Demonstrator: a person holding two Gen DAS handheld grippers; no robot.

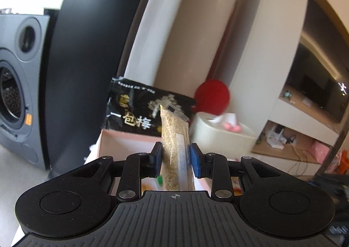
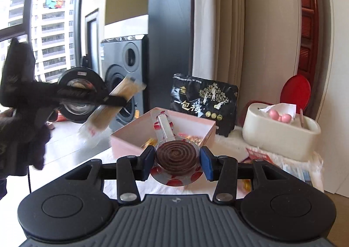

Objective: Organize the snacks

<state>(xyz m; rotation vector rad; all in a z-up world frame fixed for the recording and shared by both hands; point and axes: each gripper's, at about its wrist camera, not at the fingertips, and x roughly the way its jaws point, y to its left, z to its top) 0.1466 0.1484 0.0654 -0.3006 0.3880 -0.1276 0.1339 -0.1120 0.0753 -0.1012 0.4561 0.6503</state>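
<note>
My left gripper (image 1: 176, 158) is shut on a clear packet of golden grains (image 1: 175, 148), held upright above the pink box (image 1: 122, 144). It also shows blurred in the right wrist view (image 2: 109, 107), held in the air left of the box. My right gripper (image 2: 177, 163) is shut on a brown spiral lollipop in a clear red-dotted wrapper (image 2: 175, 155), just in front of the pink box (image 2: 165, 126), which holds several small wrapped snacks. A black plum snack bag (image 2: 205, 102) stands behind the box; it also shows in the left wrist view (image 1: 139, 109).
A cream tissue box (image 2: 281, 131) with pink balls on it stands right of the pink box, with a red round lid (image 2: 295, 92) behind it. Loose wrapped snacks (image 2: 257, 155) lie on the white cloth. A grey washing machine (image 2: 124, 68) stands at the back left.
</note>
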